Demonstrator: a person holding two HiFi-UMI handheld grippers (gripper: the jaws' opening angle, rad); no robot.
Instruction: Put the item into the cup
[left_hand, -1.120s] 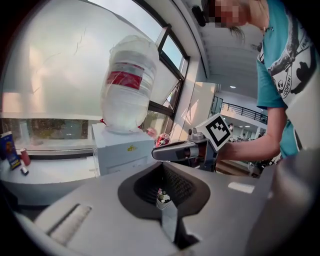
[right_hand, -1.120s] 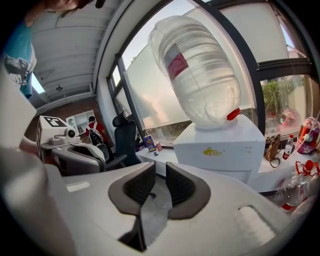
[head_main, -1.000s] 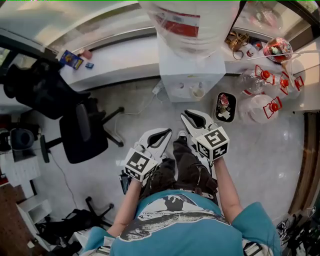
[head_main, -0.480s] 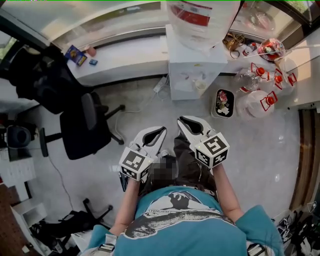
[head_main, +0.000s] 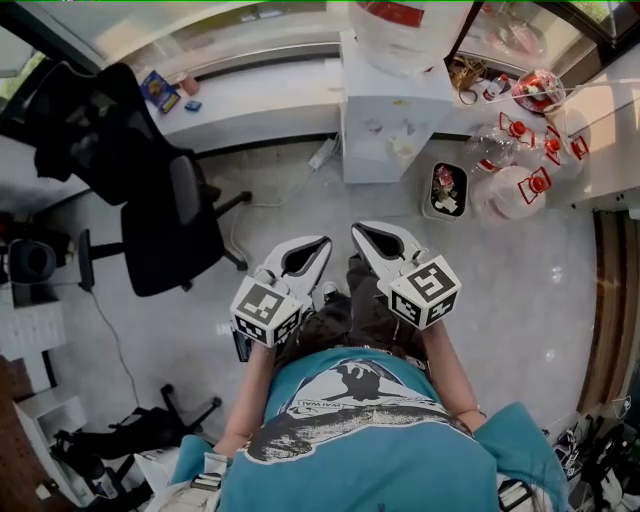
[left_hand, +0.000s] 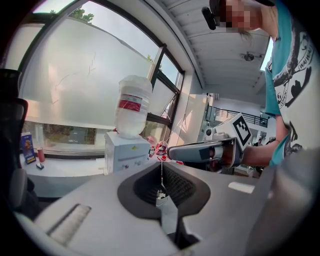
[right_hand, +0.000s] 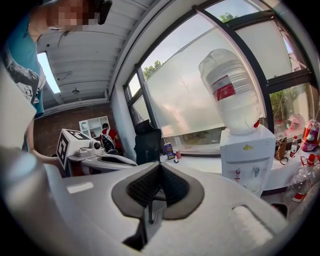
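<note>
The left hand-held gripper (head_main: 320, 245) is being held with its two jaws closed tip to tip, and nothing is sitting between the pads. The right hand-held gripper (head_main: 358, 232) is just beside it, jaws likewise pressed together and gripping nothing. The two are pointing forward side by side with a narrow gap between them, and each is carrying one marker cube at its rear. In the left gripper view the right one (left_hand: 172, 151) is showing just to its right. In the right gripper view the left one (right_hand: 107, 160) is showing to its left.

Below both grippers the person's dark trousers (head_main: 365, 315) are showing, and the pale floor (head_main: 520, 290) is spreading out under them.

Ahead of the right hand-held gripper one white water dispenser (head_main: 395, 120) is standing against the long white surface (head_main: 260, 105), carrying one upturned bottle (head_main: 410, 20). A small pale round shape (head_main: 404, 148) is sitting at its taps, too small to name, so I cannot tell where the item or the cup is.

Ahead and to the right, one black tray (head_main: 432, 200) is lying on the floor. Beyond it clear jugs with red handles (head_main: 520, 190) are crowding together; I am counting four handles, though the jugs overlap.

Ahead and to the left of the left hand-held gripper, one black office chair (head_main: 170, 225) is standing with dark clothing (head_main: 85, 125) draped over it. One blue box (head_main: 158, 90) is lying on the surface past it.
</note>
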